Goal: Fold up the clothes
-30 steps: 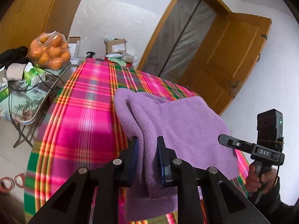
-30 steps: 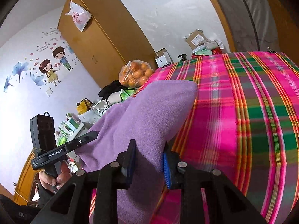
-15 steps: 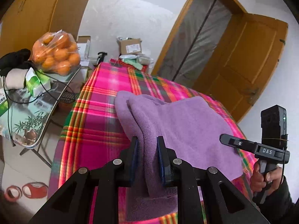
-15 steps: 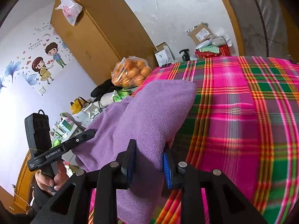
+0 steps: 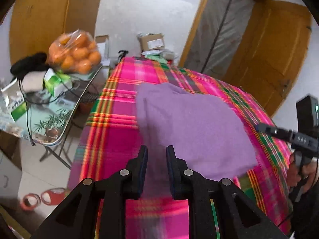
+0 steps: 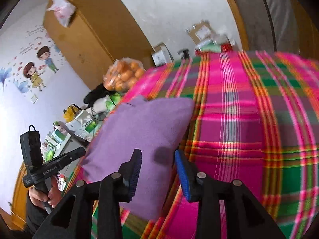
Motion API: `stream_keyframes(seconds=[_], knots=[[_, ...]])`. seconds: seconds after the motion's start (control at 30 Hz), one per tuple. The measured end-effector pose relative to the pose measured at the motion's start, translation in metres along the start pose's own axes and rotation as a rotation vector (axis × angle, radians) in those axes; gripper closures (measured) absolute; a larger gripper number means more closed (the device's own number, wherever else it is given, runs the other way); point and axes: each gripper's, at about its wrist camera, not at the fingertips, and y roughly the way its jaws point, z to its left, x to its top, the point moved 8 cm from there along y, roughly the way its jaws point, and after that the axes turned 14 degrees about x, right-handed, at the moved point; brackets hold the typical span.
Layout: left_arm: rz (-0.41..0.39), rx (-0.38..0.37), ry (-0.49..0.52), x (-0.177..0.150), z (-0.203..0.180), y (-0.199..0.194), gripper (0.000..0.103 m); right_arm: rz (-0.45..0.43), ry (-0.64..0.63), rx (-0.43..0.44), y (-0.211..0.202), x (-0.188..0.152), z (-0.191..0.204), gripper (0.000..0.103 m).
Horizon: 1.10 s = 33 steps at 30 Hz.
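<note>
Purple garment laid on plaid cloth

One purple garment (image 5: pixel 191 127) is seen lying in a compact, doubled shape on the plaid cloth (image 5: pixel 111 135), seemingly set down for folding. Left of it, one bag of oranges (image 5: pixel 74 52) is kept aside. Two grippers, the left gripper (image 5: pixel 156 167) and right gripper (image 6: pixel 158 171), are held spread at its near edge, pinching nothing.

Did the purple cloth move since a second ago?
Yes. The purple cloth dropped out of both grippers' jaws and now lies flat on the plaid bedspread, further in from its near edge.
</note>
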Motion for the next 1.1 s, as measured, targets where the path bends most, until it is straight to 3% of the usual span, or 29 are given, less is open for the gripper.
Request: stream_keyframes(seconds=[0.13,0.33,0.4,0.67,0.8,0.93,1.0,1.1], knots=[[0.007,0.058,0.107,-0.019,-0.02,0.004,0.085,0.039,-0.079,-0.033,0.002,-0.018,0.02,0.066],[0.025,0.069,0.111,-0.026,-0.015,0.01,0.083,0.171,-0.119,-0.147,0.024,-0.058,0.011,0.067],[0.028,0.08,0.125,-0.029,-0.016,0.006,0.083,0.175,-0.092,-0.144,0.022,-0.059,0.009,0.068],[-0.031,0.045,0.075,-0.004,-0.024,-0.012,0.083,0.039,-0.144,-0.128,-0.001,-0.011,0.028,0.068],[0.034,0.059,0.103,-0.012,-0.03,0.014,0.083,0.043,-0.1,-0.149,0.019,0.01,0.006,0.07],[0.036,0.071,0.122,-0.01,-0.029,0.013,0.083,0.122,-0.037,-0.153,0.044,0.004,-0.02,0.07],[0.02,0.061,0.119,0.003,-0.03,0.011,0.082,0.107,-0.056,-0.149,0.044,0.015,-0.02,0.07],[-0.021,0.114,0.128,0.033,-0.033,0.021,0.082,0.068,-0.082,-0.159,0.048,0.038,-0.02,0.07]])
